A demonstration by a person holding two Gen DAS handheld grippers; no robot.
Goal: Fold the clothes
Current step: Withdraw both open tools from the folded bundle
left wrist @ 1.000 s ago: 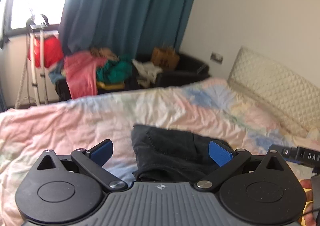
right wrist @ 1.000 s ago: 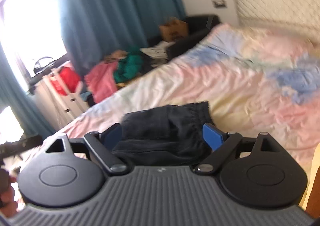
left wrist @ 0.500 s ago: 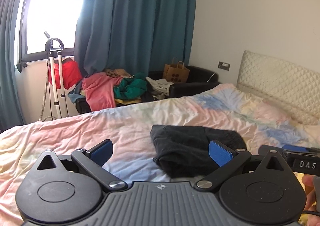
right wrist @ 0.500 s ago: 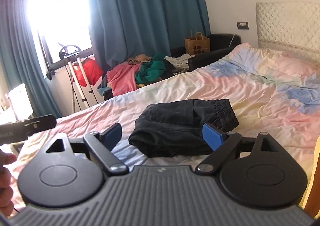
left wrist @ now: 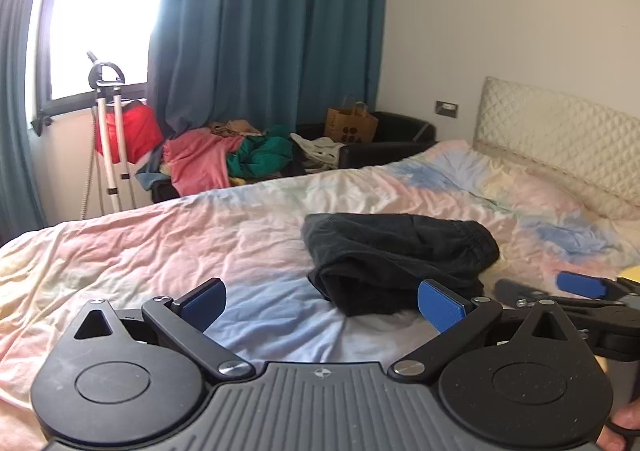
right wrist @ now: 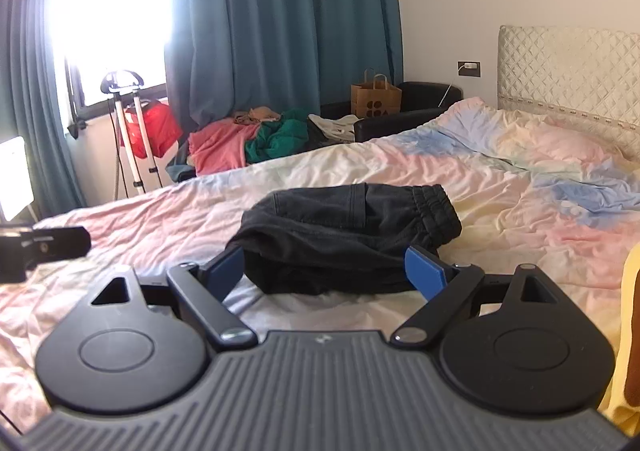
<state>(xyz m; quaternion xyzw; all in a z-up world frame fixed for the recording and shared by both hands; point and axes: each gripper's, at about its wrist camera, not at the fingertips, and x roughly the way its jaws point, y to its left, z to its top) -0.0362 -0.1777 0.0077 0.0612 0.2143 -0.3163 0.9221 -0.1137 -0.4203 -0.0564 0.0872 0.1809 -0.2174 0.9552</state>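
A black garment [left wrist: 396, 255], folded into a thick bundle with its elastic waistband to the right, lies on the pastel bedspread [left wrist: 200, 235]. It also shows in the right wrist view [right wrist: 344, 235]. My left gripper [left wrist: 322, 301] is open and empty, held just in front of and left of the bundle. My right gripper [right wrist: 326, 271] is open and empty, its jaws spread just short of the bundle's near edge. The right gripper's fingers [left wrist: 580, 285] show at the right edge of the left wrist view.
A pile of pink and green clothes [left wrist: 228, 159] lies on a dark sofa beyond the bed. A paper bag [left wrist: 352, 123], a white stand [left wrist: 110, 131] and blue curtains [left wrist: 260, 31] stand behind. A quilted headboard [left wrist: 560, 139] is at right. Yellow fabric [right wrist: 628, 331] is at the right edge.
Both grippers have pulled back and levelled out from the bundle; the garment now lies farther ahead. Both stay open and empty.
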